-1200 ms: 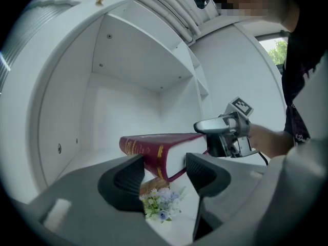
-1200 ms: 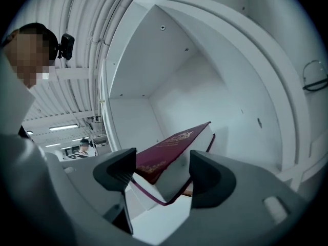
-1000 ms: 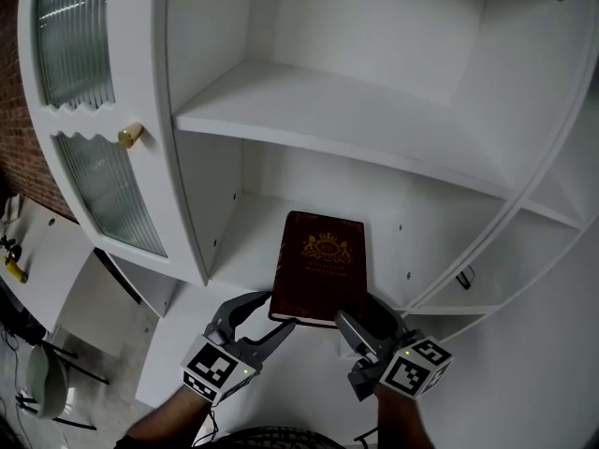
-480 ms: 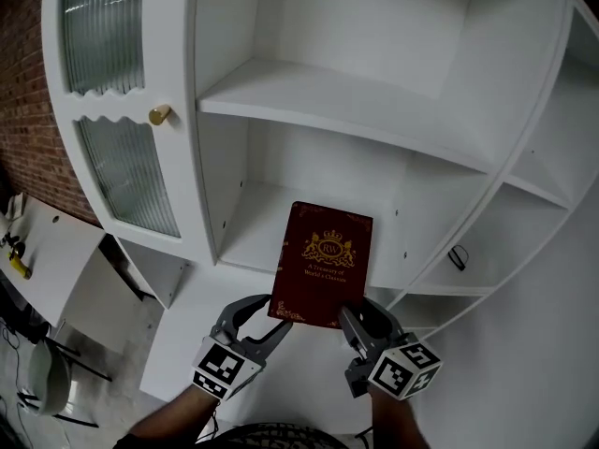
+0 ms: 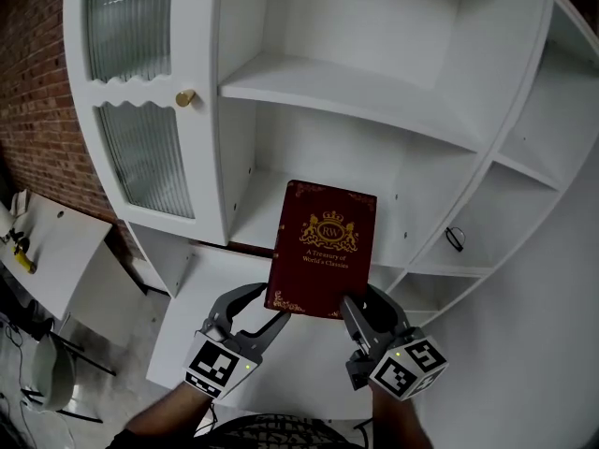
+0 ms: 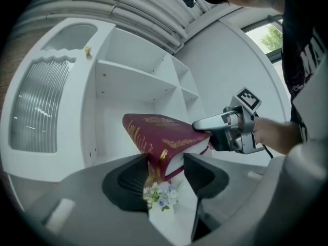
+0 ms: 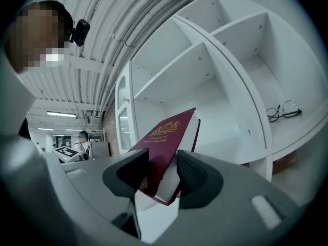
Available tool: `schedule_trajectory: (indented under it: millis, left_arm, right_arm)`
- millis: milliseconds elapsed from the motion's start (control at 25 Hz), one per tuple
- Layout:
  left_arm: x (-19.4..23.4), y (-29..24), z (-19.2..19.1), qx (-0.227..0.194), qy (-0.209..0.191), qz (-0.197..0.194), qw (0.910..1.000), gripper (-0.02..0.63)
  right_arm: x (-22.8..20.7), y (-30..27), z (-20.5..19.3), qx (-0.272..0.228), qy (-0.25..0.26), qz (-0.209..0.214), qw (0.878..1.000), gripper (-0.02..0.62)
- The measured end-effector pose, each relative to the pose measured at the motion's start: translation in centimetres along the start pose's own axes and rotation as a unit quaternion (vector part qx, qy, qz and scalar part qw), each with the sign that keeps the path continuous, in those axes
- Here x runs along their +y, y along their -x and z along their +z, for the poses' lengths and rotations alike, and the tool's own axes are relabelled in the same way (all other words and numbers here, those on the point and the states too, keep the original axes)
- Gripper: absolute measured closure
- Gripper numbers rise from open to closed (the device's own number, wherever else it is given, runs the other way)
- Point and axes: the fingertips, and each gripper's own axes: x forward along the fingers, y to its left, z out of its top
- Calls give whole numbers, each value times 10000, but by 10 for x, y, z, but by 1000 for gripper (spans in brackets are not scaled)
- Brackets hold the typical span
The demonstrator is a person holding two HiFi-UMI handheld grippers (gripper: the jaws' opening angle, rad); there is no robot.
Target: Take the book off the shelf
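Two grippers pinch the lower edge of one dark red book (image 5: 323, 246), each on a corner. In the head view the left gripper (image 5: 274, 307) has its jaws pressed onto the book's lower left corner, by the spine. The left gripper view confirms it, with the left gripper (image 6: 166, 176) clamped across the book (image 6: 159, 132). Just under that corner is a small cluster of pale flowers (image 6: 160, 193); what it belongs to cannot be told. The right gripper (image 5: 367, 307) bites the lower right corner. In its own view the right gripper (image 7: 163, 176) grips the book (image 7: 166, 135) with one jaw on the front cover and one on the back. The book is held up in the air in front of the white shelf unit (image 5: 346, 87), clear of its boards. The cover faces the head camera and shows a gold crest and gold lettering. Beyond it, the middle compartments are bare white boards. A pair of glasses (image 5: 454, 238) lies on a right-hand shelf, seen also from the right gripper view (image 7: 281, 110). Left of the open shelves stands a door with ribbed glass (image 5: 140, 157) and a brass knob (image 5: 185, 98). Further left, a white bench (image 5: 51, 251) has its near corner towards the unit, and a brick wall (image 5: 37, 82) runs behind its far edge.
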Motion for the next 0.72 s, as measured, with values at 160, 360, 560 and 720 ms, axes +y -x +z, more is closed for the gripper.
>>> schedule_trajectory:
  millis: [160,360,560,720]
  left_arm:
    - [-4,19,14,-94,-95,0,9999,380]
    - [-10,38,50,-345,-590,-47,9976,381]
    - [-14,58,72,-502,-776,-42,9957,382]
    - [-17,70,84,-564,-897,-39,9944,382]
  right_arm:
    - [20,10,10,-136,70,41,9999,413]
    - [44,25,32,-367,268,77,9989,413]
    - [67,36,47,-560,440,122,9974,413]
    - [81,45,56,-658,564,129,9962,413]
